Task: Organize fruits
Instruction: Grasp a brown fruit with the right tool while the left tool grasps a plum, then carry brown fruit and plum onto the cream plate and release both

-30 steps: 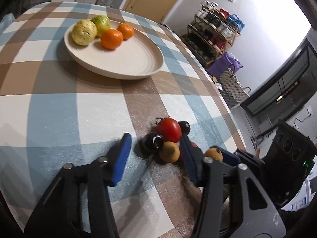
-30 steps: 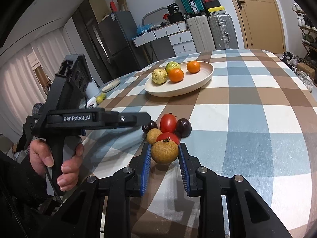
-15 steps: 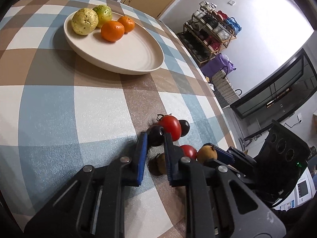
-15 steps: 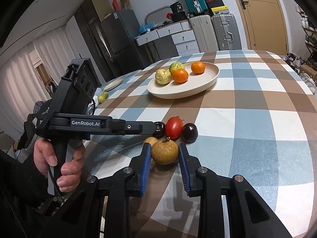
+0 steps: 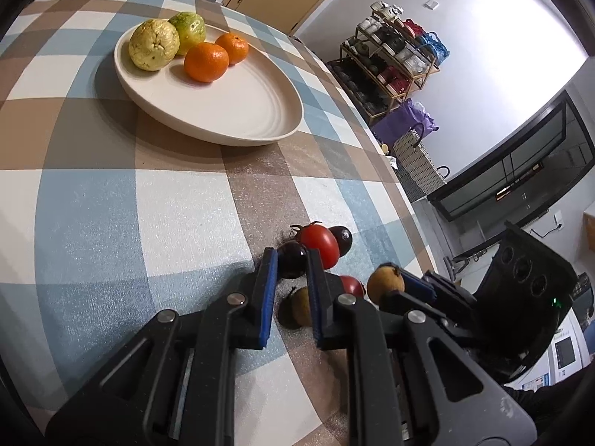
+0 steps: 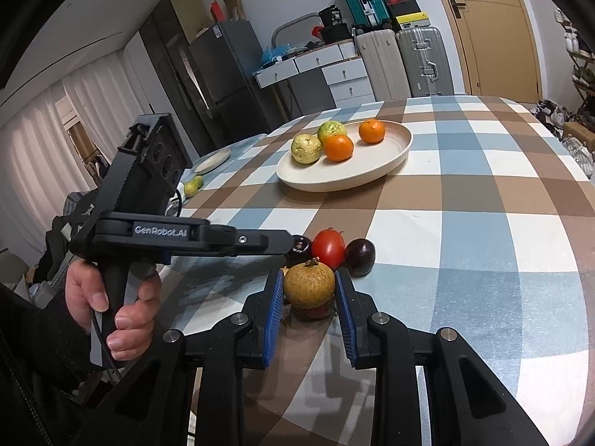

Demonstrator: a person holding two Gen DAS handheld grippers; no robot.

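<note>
Fruit sits clustered near the bench's near edge: a dark plum (image 5: 292, 259) is clamped between the blue pads of the left gripper (image 5: 290, 262), round with no clear long axis, its stem end not discernible. Just beside it lie a red tomato (image 5: 319, 243), stem pointing away toward the plate, and a second dark plum (image 5: 343, 238) touching the tomato. The right gripper (image 6: 308, 290) is closed on a brown russet fruit (image 6: 308, 284), stem nub up, held above a smaller red tomato (image 5: 352, 285) and a small brown fruit (image 5: 300, 306). Beyond, across open checked bench (image 6: 483, 223), stands the cream plate (image 6: 372, 174) carrying two guavas and two oranges, its nearer half bare.
</note>
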